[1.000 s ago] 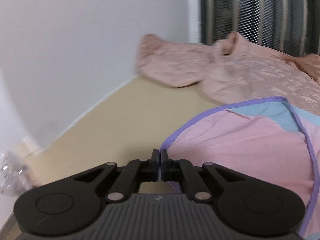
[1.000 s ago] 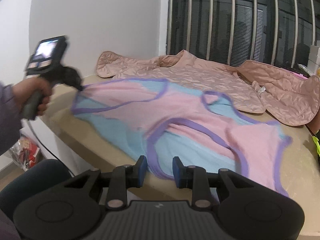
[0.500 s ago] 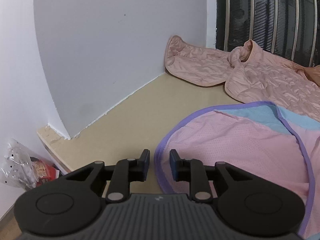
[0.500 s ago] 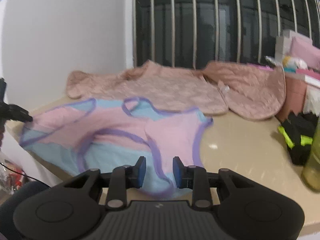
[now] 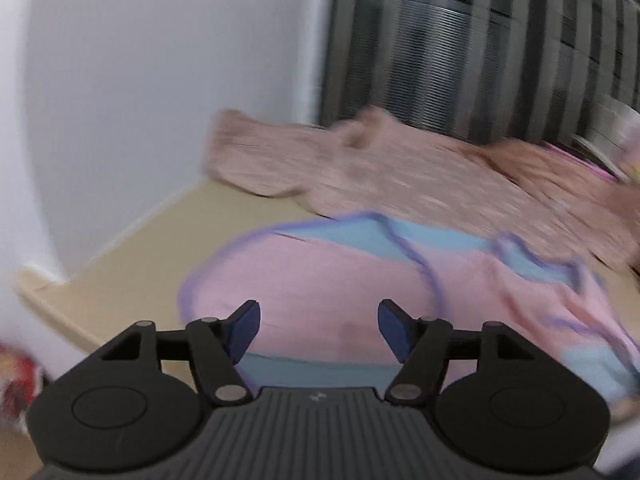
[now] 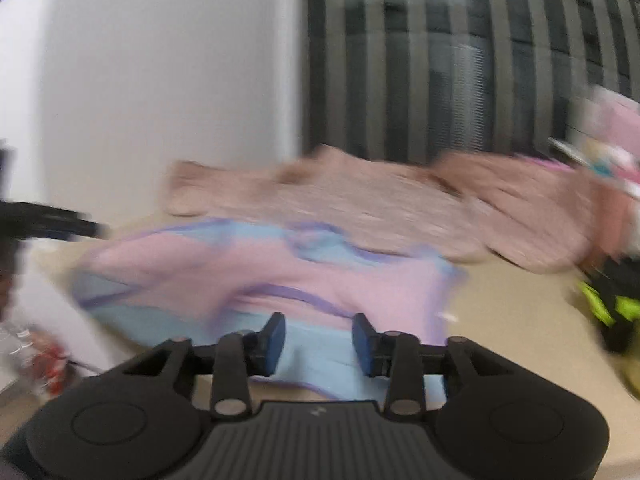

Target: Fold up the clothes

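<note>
A pink and light-blue garment with purple trim [image 5: 344, 276] [image 6: 280, 276] lies spread on the beige table [image 5: 132, 276]. My left gripper [image 5: 319, 330] hangs open over the garment's left part, nothing between its fingers. Over the garment's near blue edge my right gripper [image 6: 319, 342] is open too, holding nothing. In the right wrist view the left gripper [image 6: 48, 220] shows as a dark blur at the left edge. Both views are motion-blurred.
A quilted peach-pink garment [image 5: 420, 176] [image 6: 380, 208] lies behind, toward the barred window [image 6: 460, 60]. A white wall [image 5: 140, 80] borders the table's left. Black and neon-yellow gloves [image 6: 612, 304] rest at the right. A plastic bag [image 6: 36, 356] sits below the table's left edge.
My left gripper let go of the garment's purple-trimmed edge, opened wide and swung right over the cloth. My right gripper opened wider and moved in over the garment's near edge.
</note>
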{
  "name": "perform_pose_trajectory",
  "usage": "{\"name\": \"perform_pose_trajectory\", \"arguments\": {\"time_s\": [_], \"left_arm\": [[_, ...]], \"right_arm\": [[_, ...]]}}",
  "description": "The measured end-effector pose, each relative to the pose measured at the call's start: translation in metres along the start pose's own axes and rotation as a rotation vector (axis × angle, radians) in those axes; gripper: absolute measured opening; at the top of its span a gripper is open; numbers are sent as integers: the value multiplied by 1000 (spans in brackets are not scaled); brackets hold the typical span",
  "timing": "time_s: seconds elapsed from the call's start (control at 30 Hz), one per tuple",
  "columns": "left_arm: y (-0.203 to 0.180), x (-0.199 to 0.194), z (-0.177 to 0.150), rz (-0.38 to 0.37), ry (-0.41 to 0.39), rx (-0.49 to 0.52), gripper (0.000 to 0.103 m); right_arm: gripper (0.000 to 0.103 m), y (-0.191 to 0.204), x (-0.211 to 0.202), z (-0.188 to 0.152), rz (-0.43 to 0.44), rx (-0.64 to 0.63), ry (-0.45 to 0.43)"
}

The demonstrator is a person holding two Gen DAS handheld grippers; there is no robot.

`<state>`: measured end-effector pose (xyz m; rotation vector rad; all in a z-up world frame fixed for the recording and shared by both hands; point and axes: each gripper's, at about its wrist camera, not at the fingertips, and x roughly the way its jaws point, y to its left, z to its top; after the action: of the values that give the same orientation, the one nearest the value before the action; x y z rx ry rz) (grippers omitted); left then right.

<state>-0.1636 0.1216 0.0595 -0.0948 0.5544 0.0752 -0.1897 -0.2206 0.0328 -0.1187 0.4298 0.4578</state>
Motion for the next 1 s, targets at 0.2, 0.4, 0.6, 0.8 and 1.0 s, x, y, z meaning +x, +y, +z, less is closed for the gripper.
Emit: {"name": "perform_pose_trajectory", "arguments": {"time_s": [0.2,0.4,0.6,0.8,1.0], "left_arm": [[-17,-8,-22,-51,35,102,75],[-27,-13,-49,-73,44,243,75],[-40,-19,-66,-125,23,397,78],[-49,-24,-81,-113,-39,522,79],[-65,-26,-104,-95,-136,723,74]], "right_arm": [[8,41,39,-8,66,-95,95],[4,36,36,-6,73,-33,46],[54,46,21,-2,143,-137,-41],[51,73,40,-13,123,-355,18],[28,70,49,-17,117,-359,57]]}}
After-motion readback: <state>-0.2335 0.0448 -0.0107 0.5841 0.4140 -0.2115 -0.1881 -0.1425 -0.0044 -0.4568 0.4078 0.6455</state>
